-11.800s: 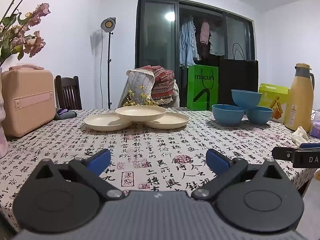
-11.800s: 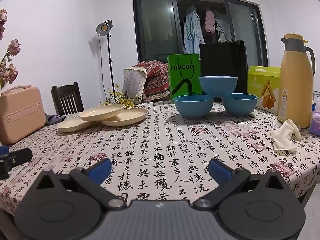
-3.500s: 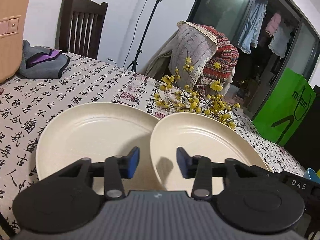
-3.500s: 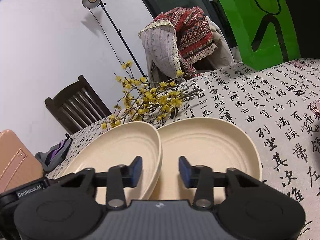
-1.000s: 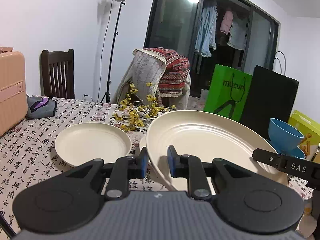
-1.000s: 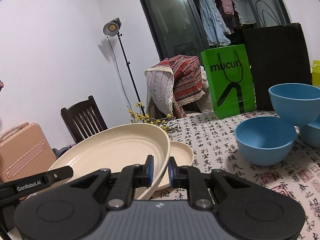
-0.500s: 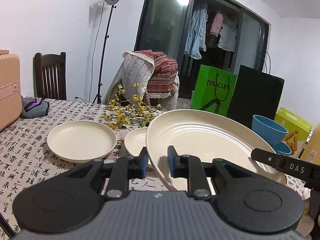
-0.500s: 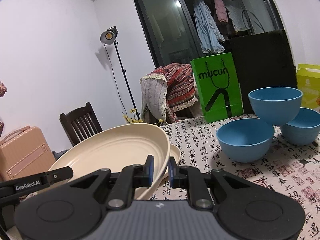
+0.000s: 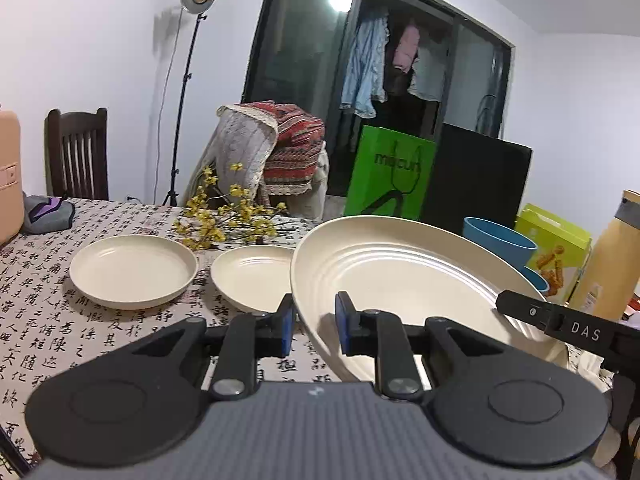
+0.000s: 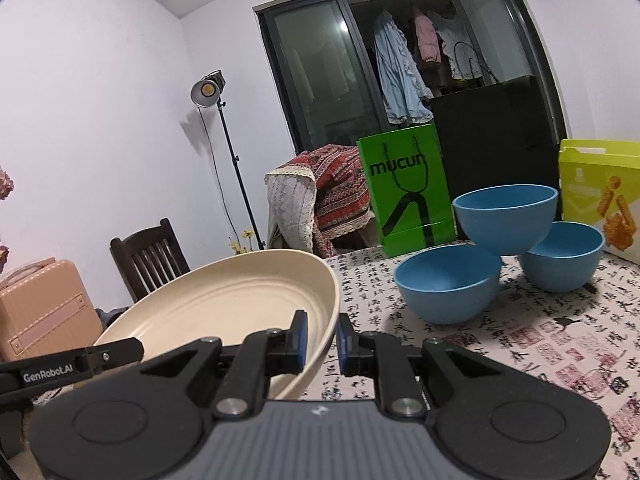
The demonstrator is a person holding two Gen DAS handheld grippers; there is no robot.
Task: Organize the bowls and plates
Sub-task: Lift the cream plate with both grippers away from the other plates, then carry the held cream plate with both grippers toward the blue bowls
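Observation:
A large cream plate (image 9: 404,280) is held in the air between both grippers. My left gripper (image 9: 313,326) is shut on its left rim. My right gripper (image 10: 322,342) is shut on its right rim, and the same plate (image 10: 224,304) shows in the right wrist view. Two smaller cream plates lie on the patterned tablecloth: one at the left (image 9: 132,270), one in the middle (image 9: 252,276). Three blue bowls stand at the right: one near (image 10: 448,282), one far right (image 10: 562,256), and one (image 10: 506,218) resting on top of both.
A spray of yellow flowers (image 9: 228,216) lies behind the plates. A green bag (image 10: 406,196), a black bag (image 10: 492,152) and a yellow-green box (image 10: 600,196) stand at the table's far edge. A yellow thermos (image 9: 612,256) is at the right, a pink case (image 10: 40,308) at the left.
Both grippers, shut on the large plate, have carried it back from the two plates on the cloth and a little to the right, towards the bowls. Both grips are unchanged.

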